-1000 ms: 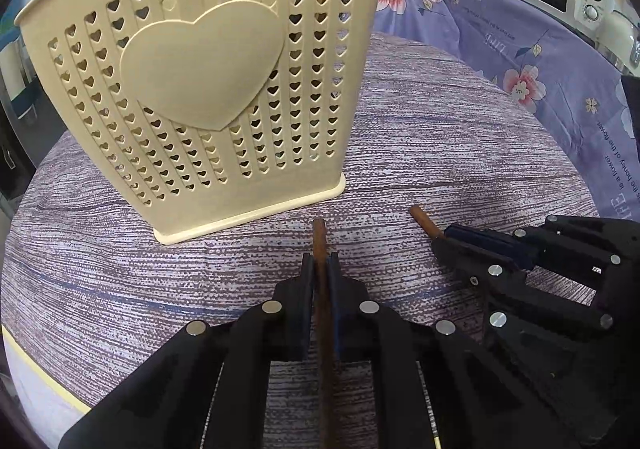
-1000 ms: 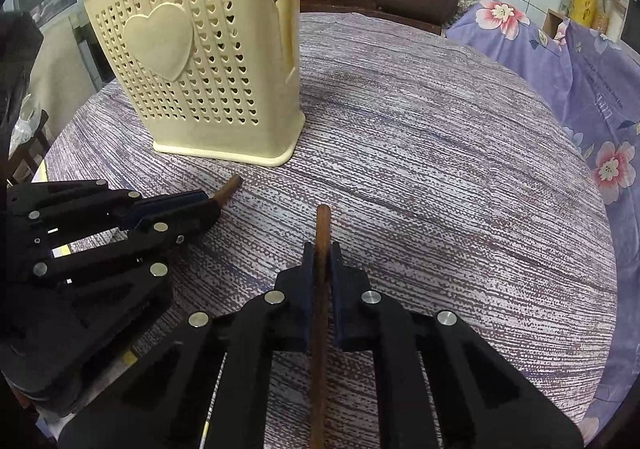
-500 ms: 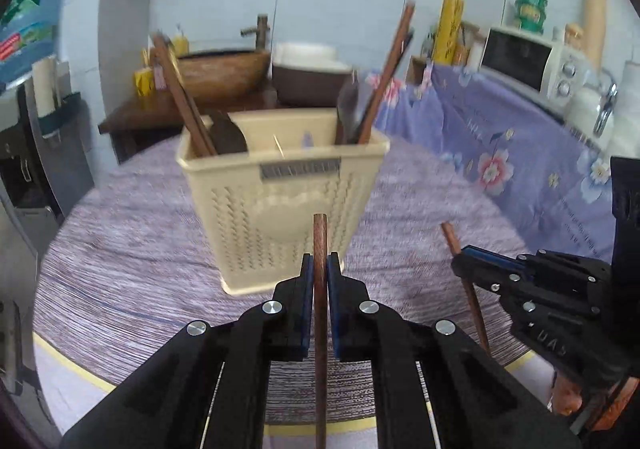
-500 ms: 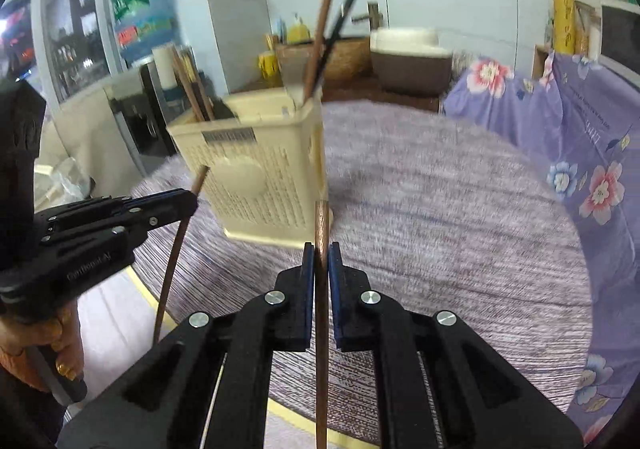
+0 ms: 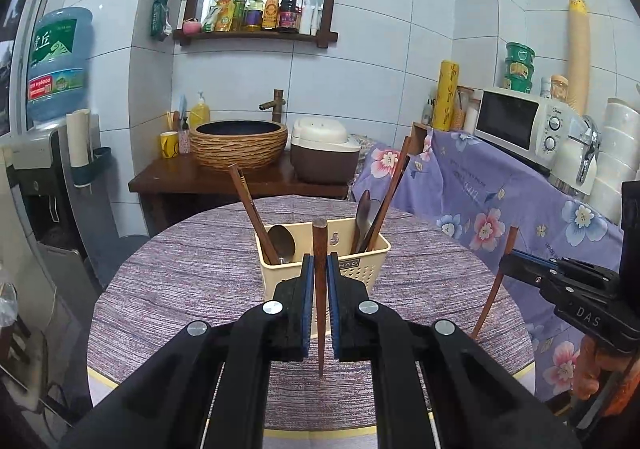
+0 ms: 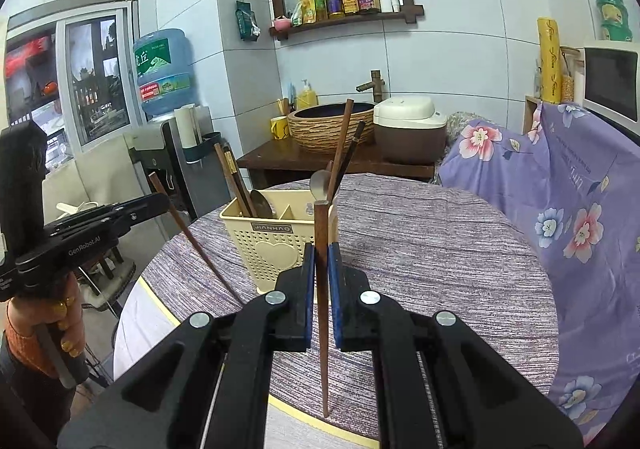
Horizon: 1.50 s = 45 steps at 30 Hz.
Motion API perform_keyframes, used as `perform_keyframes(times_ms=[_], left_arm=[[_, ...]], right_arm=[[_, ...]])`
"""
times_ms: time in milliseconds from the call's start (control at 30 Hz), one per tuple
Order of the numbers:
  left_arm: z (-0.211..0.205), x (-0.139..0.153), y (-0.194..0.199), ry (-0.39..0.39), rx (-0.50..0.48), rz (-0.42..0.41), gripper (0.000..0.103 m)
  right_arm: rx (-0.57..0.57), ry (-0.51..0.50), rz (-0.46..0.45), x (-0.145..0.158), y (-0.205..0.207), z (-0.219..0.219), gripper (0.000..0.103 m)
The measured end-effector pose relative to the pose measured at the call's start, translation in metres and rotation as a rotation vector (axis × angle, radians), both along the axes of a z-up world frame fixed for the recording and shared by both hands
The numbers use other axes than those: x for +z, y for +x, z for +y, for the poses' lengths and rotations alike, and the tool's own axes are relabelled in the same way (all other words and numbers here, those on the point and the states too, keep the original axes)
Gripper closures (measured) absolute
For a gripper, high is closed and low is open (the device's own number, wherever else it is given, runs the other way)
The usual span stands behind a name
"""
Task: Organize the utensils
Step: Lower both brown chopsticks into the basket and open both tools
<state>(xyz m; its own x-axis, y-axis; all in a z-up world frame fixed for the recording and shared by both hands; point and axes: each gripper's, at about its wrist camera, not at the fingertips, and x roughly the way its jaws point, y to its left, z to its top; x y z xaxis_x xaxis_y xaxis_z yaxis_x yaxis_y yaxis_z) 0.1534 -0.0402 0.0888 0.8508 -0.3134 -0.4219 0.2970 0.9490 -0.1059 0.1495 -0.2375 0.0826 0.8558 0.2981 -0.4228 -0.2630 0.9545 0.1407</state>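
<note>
My left gripper (image 5: 319, 269) is squeezed tight on one brown chopstick (image 5: 319, 289). The stick stands almost straight up, thick end on top. My right gripper (image 6: 319, 261) pinches a second chopstick (image 6: 321, 309) the same way. Both sticks hang in the air above the round table (image 5: 192, 269) with its purple cloth. The cream basket (image 5: 360, 269) stands on the table just behind my sticks (it has more chopsticks and spoons poking out). From the right camera I can see my left gripper off to the side, its stick slanting down.
</note>
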Motion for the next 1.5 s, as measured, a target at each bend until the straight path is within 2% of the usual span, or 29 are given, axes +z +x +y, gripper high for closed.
perform_keyframes(times_ms=[300,500,633,833,933,1033,1067,1100,1200,1333,1500], left_arm=[[0.007,0.009,-0.001,-0.01,0.001,-0.019,0.095],[0.009,0.024,-0.002,-0.001,-0.008,-0.053,0.095],[0.016,0.057,0.0,-0.026,-0.024,-0.102,0.095],[0.011,0.124,0.012,-0.021,0.011,-0.238,0.095],[0.003,0.138,0.027,-0.015,0.037,-0.269,0.095],[-0.005,0.129,0.048,-0.013,0.048,-0.249,0.095],[-0.008,0.119,0.056,-0.017,0.05,-0.231,0.095],[-0.009,0.11,0.061,-0.015,0.058,-0.225,0.102],[-0.011,0.078,0.075,-0.002,0.074,-0.189,0.101],[-0.008,0.049,0.09,-0.006,0.084,-0.127,0.101],[-0.003,0.041,0.094,-0.004,0.084,-0.114,0.101]], right_arm=[[0.014,0.013,-0.024,0.012,0.0,0.005,0.095],[0.051,0.037,-0.046,0.034,0.01,0.012,0.095],[0.074,0.058,-0.102,0.071,0.02,0.017,0.095],[0.048,0.077,-0.23,0.143,0.049,0.029,0.095],[0.019,0.077,-0.265,0.157,0.065,0.035,0.095],[-0.002,0.062,-0.266,0.15,0.083,0.043,0.095],[-0.005,0.064,-0.246,0.14,0.09,0.045,0.095],[-0.01,0.059,-0.239,0.132,0.093,0.046,0.095],[-0.021,0.022,-0.218,0.103,0.103,0.053,0.095],[-0.025,0.016,-0.156,0.068,0.117,0.053,0.095],[-0.021,0.016,-0.102,0.04,0.129,0.053,0.095]])
